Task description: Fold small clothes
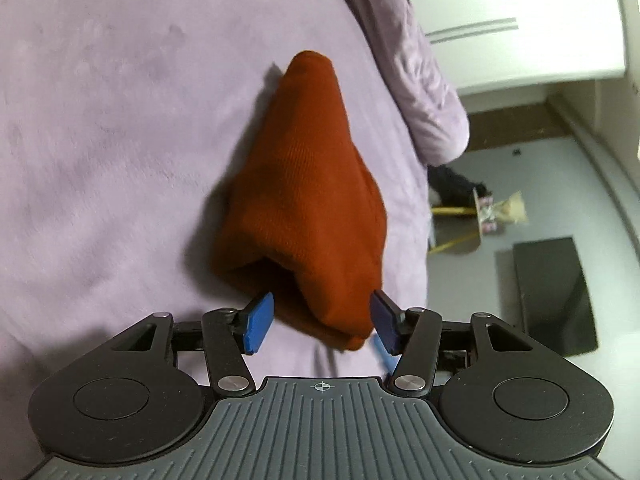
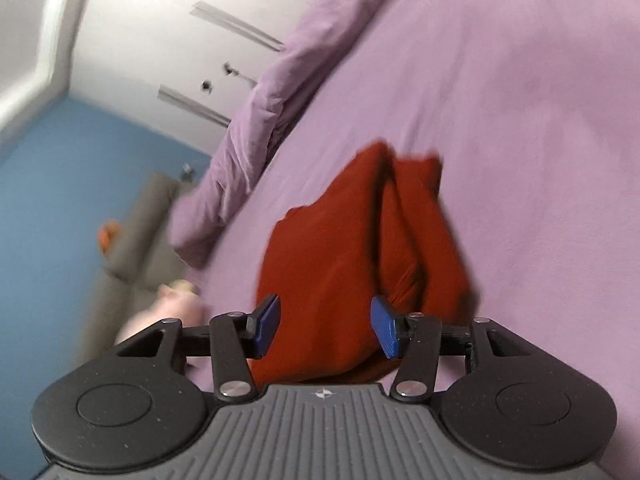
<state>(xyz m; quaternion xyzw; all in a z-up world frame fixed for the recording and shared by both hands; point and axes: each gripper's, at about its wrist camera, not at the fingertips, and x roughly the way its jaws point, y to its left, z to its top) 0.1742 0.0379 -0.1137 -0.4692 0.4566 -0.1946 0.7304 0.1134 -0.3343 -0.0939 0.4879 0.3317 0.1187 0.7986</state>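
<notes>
Two pairs of tongs hang over one rust-red garment that lies bunched on a lilac bed sheet.

From the left wrist camera, the left tongs stand spread, with their blue pads well apart. The near end of the red cloth sits in the gap between them. Neither pad presses it flat, though the right-hand pad sits just at the cloth's edge. The garment is folded over into a tapering shape, wide near the tongs and narrow at its far end, with a dark hollow along its near left side.

From the right wrist camera, the right tongs are likewise spread, the pads apart with the red garment filling the space between and beyond them. I cannot tell whether either pad touches the cloth. Here the cloth shows a deep crease running away from the tongs, splitting the far part into two lobes. This view is blurred.

A rumpled lilac duvet is heaped along the bed's edge, just beyond the garment. Past the bed are white cupboard doors, a pale floor and a dark flat panel lying on it. The right view shows a blue floor and a grey mat, too smeared to read further
</notes>
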